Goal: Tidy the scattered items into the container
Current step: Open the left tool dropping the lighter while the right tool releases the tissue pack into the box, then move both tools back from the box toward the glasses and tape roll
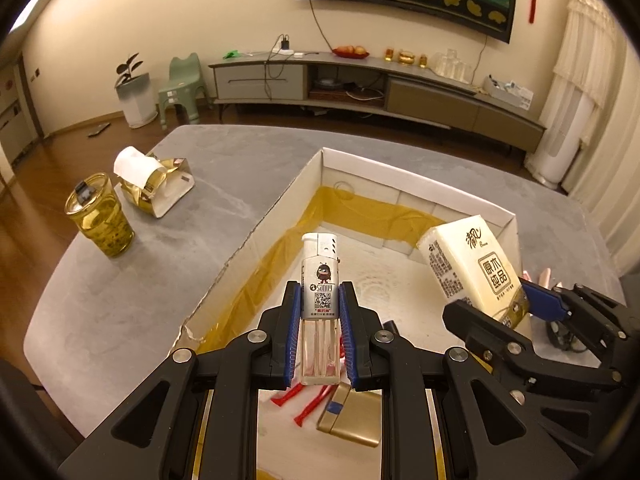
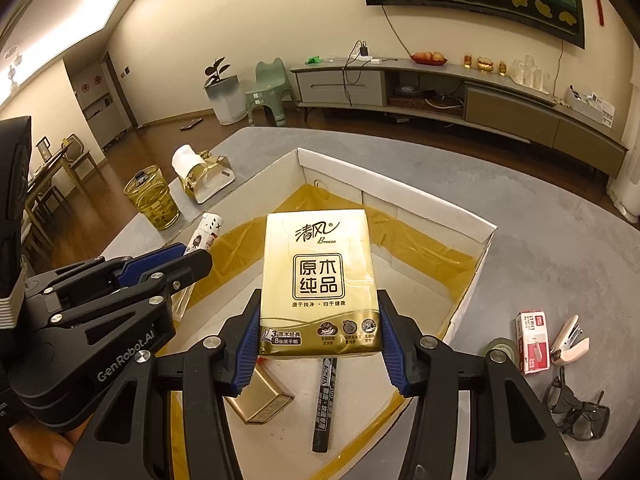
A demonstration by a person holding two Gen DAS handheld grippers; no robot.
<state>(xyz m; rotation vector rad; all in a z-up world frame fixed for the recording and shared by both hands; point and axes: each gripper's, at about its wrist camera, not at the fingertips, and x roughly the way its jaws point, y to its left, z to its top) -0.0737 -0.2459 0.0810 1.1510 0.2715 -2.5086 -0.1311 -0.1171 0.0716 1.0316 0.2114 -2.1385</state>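
Note:
A white cardboard box [image 1: 416,178] with yellow tape inside stands on the grey table; it also shows in the right wrist view [image 2: 476,236]. My left gripper [image 1: 320,292] is shut on a clear lighter [image 1: 320,280] and holds it above the box. My right gripper [image 2: 318,304] is shut on a yellow tissue pack [image 2: 316,276] above the box; the pack shows at the right in the left wrist view [image 1: 472,268]. In the box lie a gold case [image 2: 260,400], a black marker [image 2: 326,400] and a red item [image 1: 308,400].
On the table to the right of the box lie a staples box [image 2: 532,340], a pink stapler [image 2: 570,340], a tape roll [image 2: 500,346] and dark glasses [image 2: 576,412]. At the left stand a glass of tea [image 1: 100,216] and a tissue holder [image 1: 156,184].

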